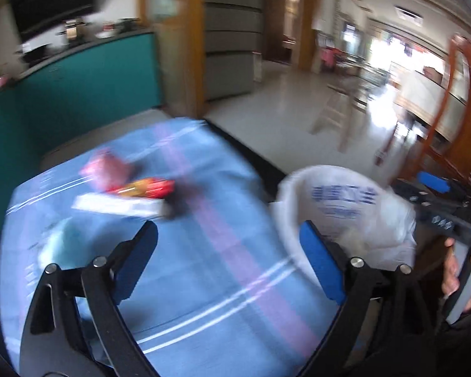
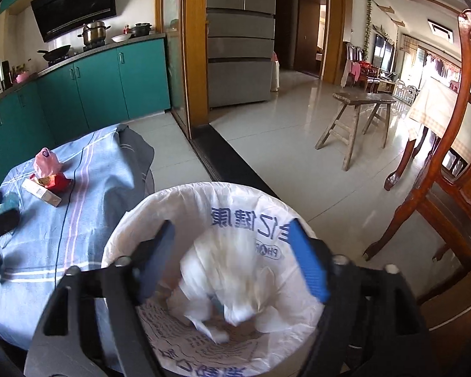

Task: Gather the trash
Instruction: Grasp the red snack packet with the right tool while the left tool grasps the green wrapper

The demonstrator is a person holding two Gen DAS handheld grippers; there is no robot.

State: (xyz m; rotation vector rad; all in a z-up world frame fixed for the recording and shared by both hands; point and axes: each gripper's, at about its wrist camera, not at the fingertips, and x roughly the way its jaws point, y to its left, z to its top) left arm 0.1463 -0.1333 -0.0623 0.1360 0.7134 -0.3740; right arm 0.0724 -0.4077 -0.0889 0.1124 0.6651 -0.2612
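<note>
A bin lined with a white printed bag [image 2: 235,207] stands beside a table under a blue striped cloth [image 2: 88,188]. My right gripper [image 2: 232,260] is open and empty above the bin's mouth, where blurred white crumpled trash [image 2: 235,286] lies or falls inside. On the cloth lie a pink bag [image 2: 47,161], a red snack wrapper [image 2: 58,182] and a white box [image 2: 40,192]. My left gripper [image 1: 227,251] is open and empty over the cloth [image 1: 204,267], with the same pink bag [image 1: 105,169], wrapper [image 1: 147,188] and box [image 1: 116,205] ahead. The bin [image 1: 339,201] is at its right.
Teal kitchen cabinets [image 2: 103,88] stand behind the table. A wooden stool [image 2: 358,119] stands on the tiled floor, and a red-brown chair [image 2: 449,188] is close on the right of the bin. A fridge [image 2: 240,47] is at the back.
</note>
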